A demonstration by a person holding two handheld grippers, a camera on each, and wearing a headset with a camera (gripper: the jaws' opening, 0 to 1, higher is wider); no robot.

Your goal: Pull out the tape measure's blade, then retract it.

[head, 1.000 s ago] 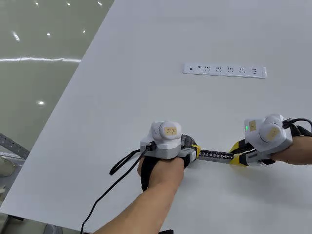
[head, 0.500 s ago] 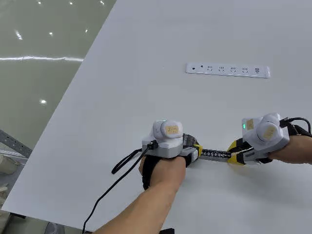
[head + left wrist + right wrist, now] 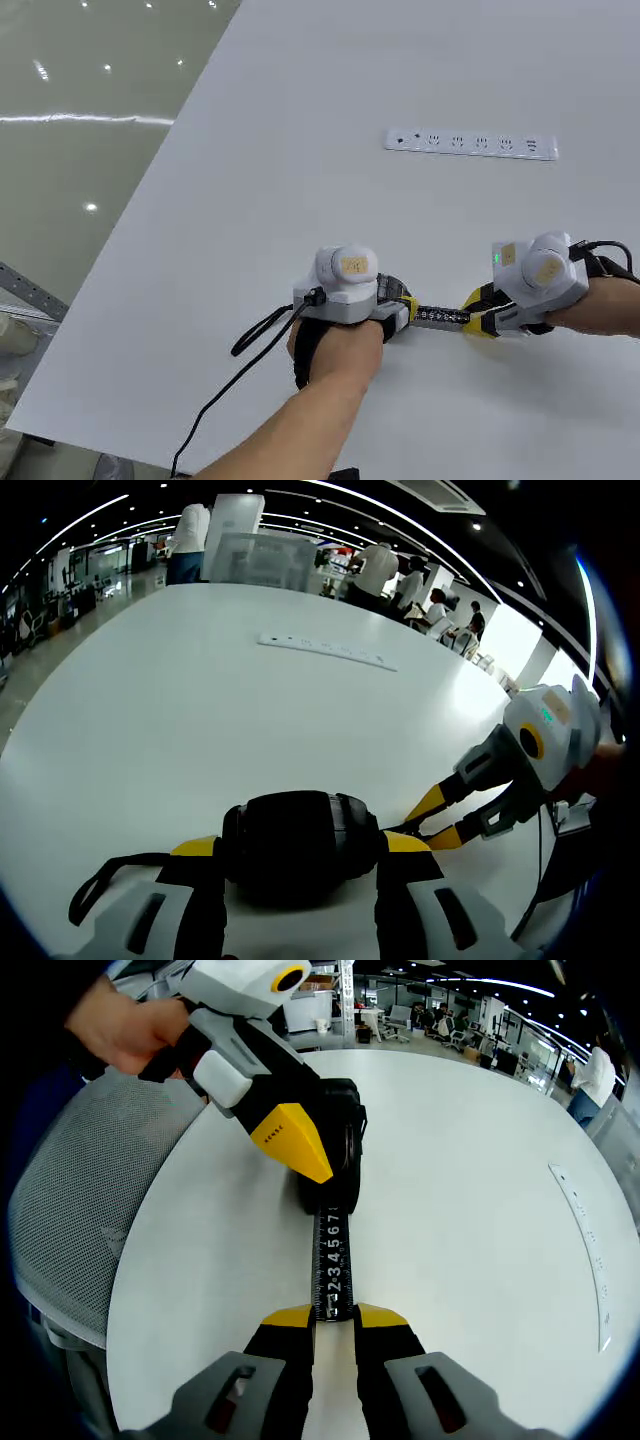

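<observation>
A black tape measure (image 3: 300,842) rests on the white table (image 3: 300,200), clamped between the yellow-tipped jaws of my left gripper (image 3: 400,308). Its case (image 3: 335,1140) also shows in the right gripper view, under the left gripper's finger (image 3: 290,1140). A short length of numbered blade (image 3: 438,318) runs from the case to my right gripper (image 3: 472,316). My right gripper (image 3: 332,1316) is shut on the blade's end (image 3: 331,1275). In the left gripper view the right gripper (image 3: 440,815) comes in from the right.
A white power strip (image 3: 470,144) lies flat further back on the table. A black cable (image 3: 250,350) trails from the left gripper toward the table's near edge. The table's left edge (image 3: 130,190) drops to a shiny green floor. People stand far off in the left gripper view.
My right gripper has moved left toward the case, and the exposed blade has grown shorter. The left gripper and case stay put.
</observation>
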